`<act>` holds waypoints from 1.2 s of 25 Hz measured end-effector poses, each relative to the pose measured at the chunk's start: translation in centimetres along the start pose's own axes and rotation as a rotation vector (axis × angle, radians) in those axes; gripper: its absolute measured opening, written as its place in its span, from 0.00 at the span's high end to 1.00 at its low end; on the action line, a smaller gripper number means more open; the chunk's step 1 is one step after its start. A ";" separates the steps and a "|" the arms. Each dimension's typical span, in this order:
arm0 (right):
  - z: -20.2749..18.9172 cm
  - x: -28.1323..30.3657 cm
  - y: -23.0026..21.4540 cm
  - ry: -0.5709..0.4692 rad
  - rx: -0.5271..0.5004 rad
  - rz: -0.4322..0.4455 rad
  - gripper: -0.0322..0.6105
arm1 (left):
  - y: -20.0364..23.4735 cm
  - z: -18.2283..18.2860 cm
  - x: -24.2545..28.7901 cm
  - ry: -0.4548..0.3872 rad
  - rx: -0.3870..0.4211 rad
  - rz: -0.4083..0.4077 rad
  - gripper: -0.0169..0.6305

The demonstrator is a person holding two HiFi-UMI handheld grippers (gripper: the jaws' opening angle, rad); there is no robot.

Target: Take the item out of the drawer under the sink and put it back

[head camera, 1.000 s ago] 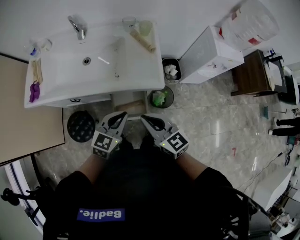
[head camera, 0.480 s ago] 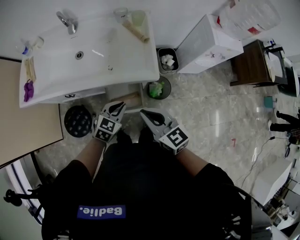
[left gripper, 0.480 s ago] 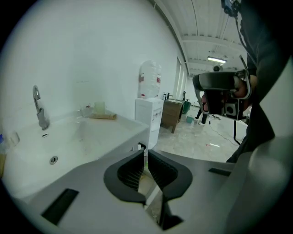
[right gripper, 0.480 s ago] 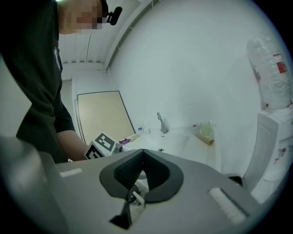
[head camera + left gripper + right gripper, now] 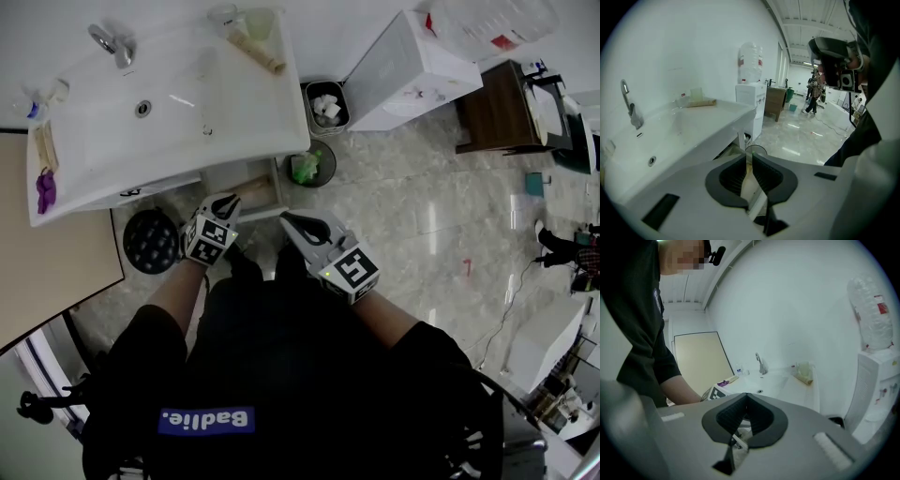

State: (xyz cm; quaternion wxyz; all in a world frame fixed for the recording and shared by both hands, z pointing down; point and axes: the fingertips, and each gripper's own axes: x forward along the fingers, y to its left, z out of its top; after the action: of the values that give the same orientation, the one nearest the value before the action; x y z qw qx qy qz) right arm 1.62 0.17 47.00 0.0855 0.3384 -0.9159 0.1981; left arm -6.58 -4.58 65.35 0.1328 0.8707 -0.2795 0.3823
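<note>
Fingers (image 5: 732, 177) of the left gripper (image 5: 226, 201) stand a narrow slit apart, their jaws having just been opening, and nothing sits between the ribbed pads. The right gripper (image 5: 287, 218) has its dark tips pressed together on nothing.

Just beyond the left fingertips, slightly to their right, a tan roll-shaped item (image 5: 254, 189) lies in the pulled-out white drawer (image 5: 266, 214) under the white ceramic sink (image 5: 169, 103). It is well clear of both pairs of fingers and not yet touched. Its material cannot be made out from here. It looks like a light paper or cardboard roll, so probably easy to lift, somewhat soft and liable to crush or dent under a hard squeeze. A round side may also roll away from a glancing contact. The best hold is likely across its middle, pads square to its long axis, with the jaws opened much wider first and closed gently.

Seen from the head view, the left forearm reaches forward with its gripper tipped steeply down toward the drawer opening. The right forearm lies nearer the body, with its gripper closer to level and angled in toward the drawer's front edge, just short of it.
</note>
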 end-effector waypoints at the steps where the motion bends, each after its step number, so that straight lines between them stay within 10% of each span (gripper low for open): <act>1: -0.1 0.0 -0.1 0.001 0.001 -0.003 0.95 | 0.1 -0.3 0.4 0.011 0.007 -0.003 0.94; 30: -6.2 -2.0 -3.2 0.110 0.054 -0.088 0.95 | 2.1 -11.6 12.8 0.393 0.192 -0.141 0.80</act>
State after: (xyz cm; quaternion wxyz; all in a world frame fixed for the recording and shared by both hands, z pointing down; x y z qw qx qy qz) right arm 5.38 1.76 53.05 0.1352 0.3692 -0.8884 0.2371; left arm -7.65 -6.06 82.65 0.1273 0.8055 -0.1492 0.5591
